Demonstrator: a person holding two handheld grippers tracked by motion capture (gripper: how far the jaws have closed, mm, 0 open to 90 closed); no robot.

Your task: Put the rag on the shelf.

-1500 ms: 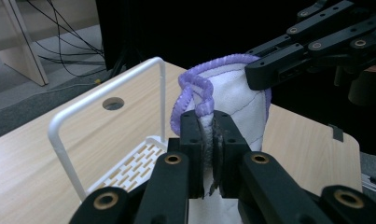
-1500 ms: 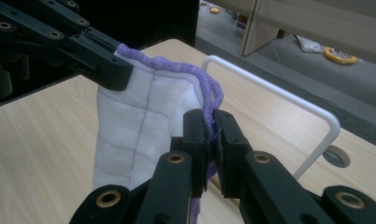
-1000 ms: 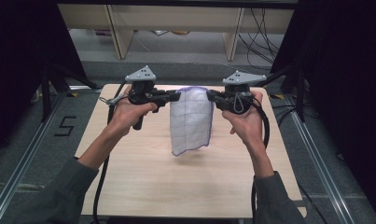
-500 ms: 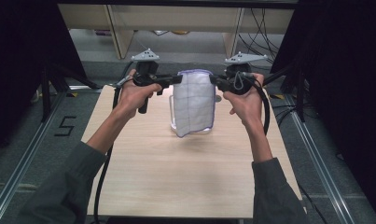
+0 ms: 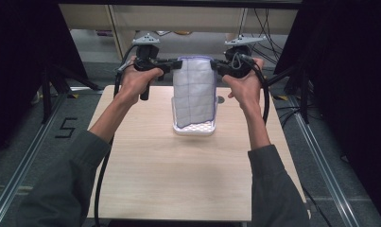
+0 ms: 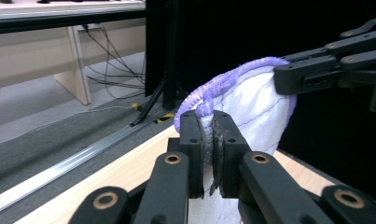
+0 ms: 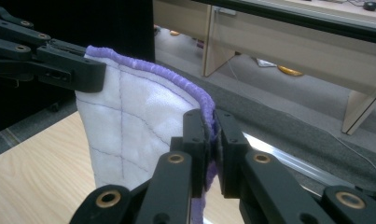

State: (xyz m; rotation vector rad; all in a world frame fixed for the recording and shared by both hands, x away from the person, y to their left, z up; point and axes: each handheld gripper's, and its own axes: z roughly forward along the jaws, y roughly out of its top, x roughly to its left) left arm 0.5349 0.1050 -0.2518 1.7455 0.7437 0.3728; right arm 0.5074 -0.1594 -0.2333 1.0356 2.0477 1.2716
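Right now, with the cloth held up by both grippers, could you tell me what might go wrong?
1. The left gripper and right gripper pinch only the purple hem of the white cloth; a corner could slip free.
2. The cloth's lower end seems to rest on the table; lowering might crumple it.

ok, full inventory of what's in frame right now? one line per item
cloth: 1, white quilted with purple edging, hanging between the two grippers, lower end on the table
table: 1, light wood, centre of the high view
floor number marking: 1, black, on the grey floor left of the table
shelving: 1, pale wood, behind the table
left gripper: 1, black, shut on the cloth's upper left corner
right gripper: 1, black, shut on the cloth's upper right corner
forearms: 2, grey sleeves, coming in from the bottom of the high view
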